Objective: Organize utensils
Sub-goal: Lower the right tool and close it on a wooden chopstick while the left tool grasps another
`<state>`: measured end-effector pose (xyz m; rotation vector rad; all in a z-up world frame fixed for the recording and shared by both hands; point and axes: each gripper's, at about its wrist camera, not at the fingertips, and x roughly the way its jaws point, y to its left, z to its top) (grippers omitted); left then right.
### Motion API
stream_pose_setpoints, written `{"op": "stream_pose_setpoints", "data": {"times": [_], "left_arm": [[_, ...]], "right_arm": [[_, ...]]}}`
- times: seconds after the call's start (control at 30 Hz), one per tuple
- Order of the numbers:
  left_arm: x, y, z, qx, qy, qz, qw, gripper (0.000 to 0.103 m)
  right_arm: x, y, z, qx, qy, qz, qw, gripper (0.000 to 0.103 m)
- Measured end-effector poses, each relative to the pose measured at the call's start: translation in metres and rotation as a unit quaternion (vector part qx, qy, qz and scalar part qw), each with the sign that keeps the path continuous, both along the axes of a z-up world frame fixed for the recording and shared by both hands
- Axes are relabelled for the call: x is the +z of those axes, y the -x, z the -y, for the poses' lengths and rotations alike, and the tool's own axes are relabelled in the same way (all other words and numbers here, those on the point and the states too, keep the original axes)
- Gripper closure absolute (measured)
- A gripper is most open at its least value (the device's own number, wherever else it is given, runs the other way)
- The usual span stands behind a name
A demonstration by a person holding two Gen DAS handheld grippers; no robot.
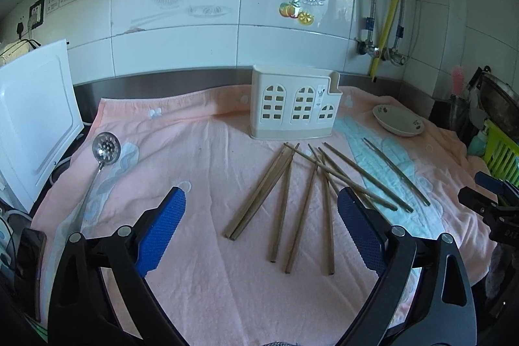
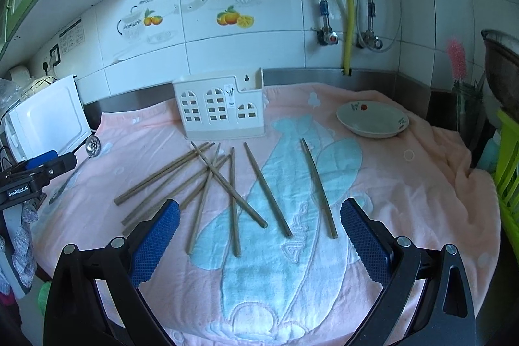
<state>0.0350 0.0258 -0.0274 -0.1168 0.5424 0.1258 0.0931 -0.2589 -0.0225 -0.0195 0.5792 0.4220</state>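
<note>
Several wooden chopsticks (image 1: 285, 203) lie scattered on a pink towel (image 1: 207, 248), in front of a cream utensil holder (image 1: 293, 107) with window cut-outs. They also show in the right wrist view (image 2: 233, 196), below the holder (image 2: 220, 109). A slotted metal ladle (image 1: 105, 148) lies at the left; its bowl shows in the right wrist view (image 2: 93, 146). My left gripper (image 1: 261, 216) is open and empty above the near ends of the chopsticks. My right gripper (image 2: 259, 222) is open and empty over the right-hand chopsticks.
A white ceramic bowl (image 1: 398, 120) sits at the back right of the towel (image 2: 405, 200), also in the right wrist view (image 2: 373, 120). A white appliance (image 1: 32, 119) stands at the left. A green rack (image 2: 509, 164) and jars stand at the right edge.
</note>
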Motion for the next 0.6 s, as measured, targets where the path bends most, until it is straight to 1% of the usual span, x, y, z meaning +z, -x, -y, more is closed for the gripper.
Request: {"op": "stream_pose_setpoints", "data": {"times": [0.13, 0.2, 0.43, 0.5, 0.6], "left_arm": [[-0.009, -0.009, 0.002, -0.005, -0.004, -0.016, 0.9999, 0.013], [-0.014, -0.014, 0.001, -0.006, -0.002, -0.023, 0.9997, 0.013], [-0.030, -0.028, -0.002, -0.004, 0.003, -0.049, 0.9988, 0.017], [-0.036, -0.033, -0.004, -0.005, 0.007, -0.057, 0.9983, 0.017], [-0.044, -0.039, -0.008, -0.003, 0.013, -0.069, 0.9975, 0.019]], "right_arm": [[-0.009, -0.009, 0.003, 0.000, 0.000, -0.011, 1.000, 0.008], [-0.013, -0.013, 0.004, 0.001, 0.002, -0.015, 1.000, 0.014], [-0.028, -0.033, 0.009, -0.003, 0.009, -0.038, 0.999, 0.018], [-0.031, -0.037, 0.010, 0.000, 0.010, -0.043, 0.999, 0.027], [-0.038, -0.046, 0.008, 0.008, 0.007, -0.057, 0.998, 0.031]]}}
